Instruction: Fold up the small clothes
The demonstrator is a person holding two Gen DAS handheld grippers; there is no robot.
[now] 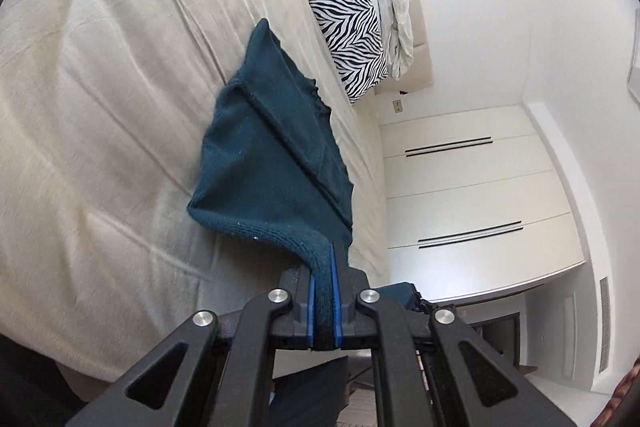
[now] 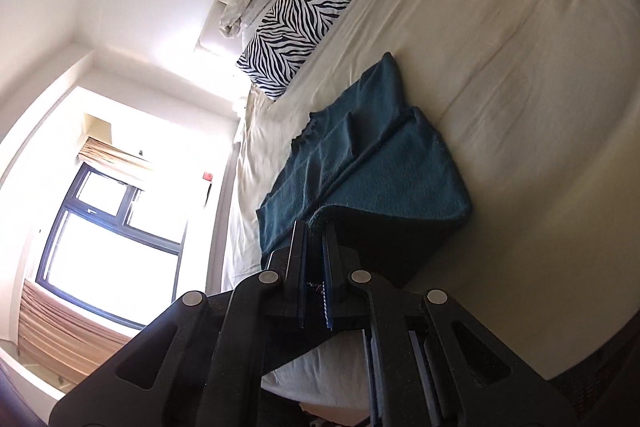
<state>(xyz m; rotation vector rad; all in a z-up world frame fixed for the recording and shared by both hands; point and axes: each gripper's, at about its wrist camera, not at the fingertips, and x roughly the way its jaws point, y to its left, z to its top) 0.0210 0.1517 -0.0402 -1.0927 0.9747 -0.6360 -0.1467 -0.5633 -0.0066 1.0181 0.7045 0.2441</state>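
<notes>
While lying partly folded on the bed sheet (image 1: pixel 100 87), teal knit sweater (image 1: pixel 272 155) being pinched by left gripper (image 1: pixel 324 267) and right gripper (image 2: pixel 314 239).

Garment (image 1: pixel 272 155) lies on bed (image 1: pixel 100 107); pillow (image 1: pixel 352 31) seemingly beyond it.

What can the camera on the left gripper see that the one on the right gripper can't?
Only the left wrist view shows the white wardrobe doors. Only the right wrist view shows the bright dark-framed window. Both show the dark teal knitted garment on the cream bedsheet, the zebra-striped pillow, and a gripper shut on the garment: left gripper, right gripper.
</notes>
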